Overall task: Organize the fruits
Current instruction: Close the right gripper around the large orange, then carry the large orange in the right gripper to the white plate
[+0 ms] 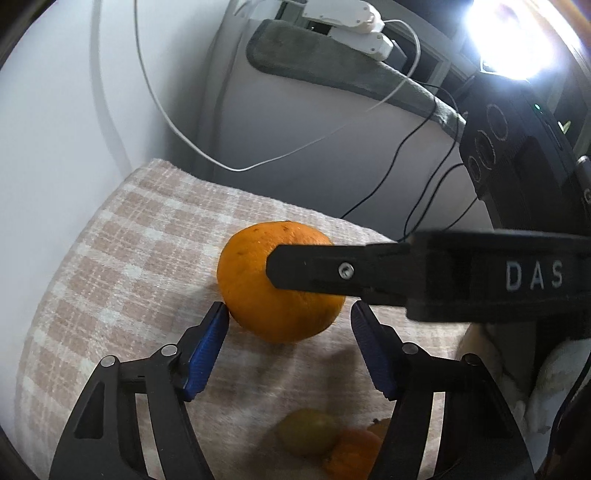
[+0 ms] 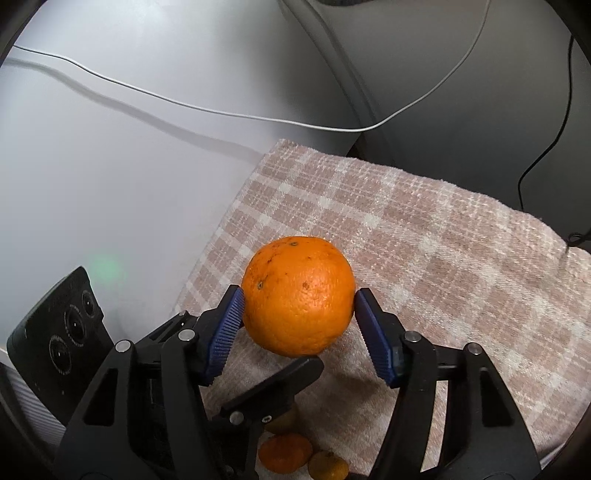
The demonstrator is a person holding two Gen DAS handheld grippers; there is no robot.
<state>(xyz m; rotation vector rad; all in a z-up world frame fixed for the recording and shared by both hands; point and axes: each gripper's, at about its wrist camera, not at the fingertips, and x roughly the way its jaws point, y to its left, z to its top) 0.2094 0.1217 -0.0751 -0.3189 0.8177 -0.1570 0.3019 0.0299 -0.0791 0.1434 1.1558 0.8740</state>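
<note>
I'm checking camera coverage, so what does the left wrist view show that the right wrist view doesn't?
Left wrist only: a grey towel draped behind, white plugs and a glaring light. Right wrist only: the right gripper with both blue pads pressed on the orange. Both: the orange, the checked cloth, a white cable and small orange fruits low in frame.

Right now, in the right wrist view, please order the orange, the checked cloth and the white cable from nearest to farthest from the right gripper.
1. orange, held, centre.
2. checked cloth, underneath, spreading right.
3. white cable, behind, across the top.
</note>
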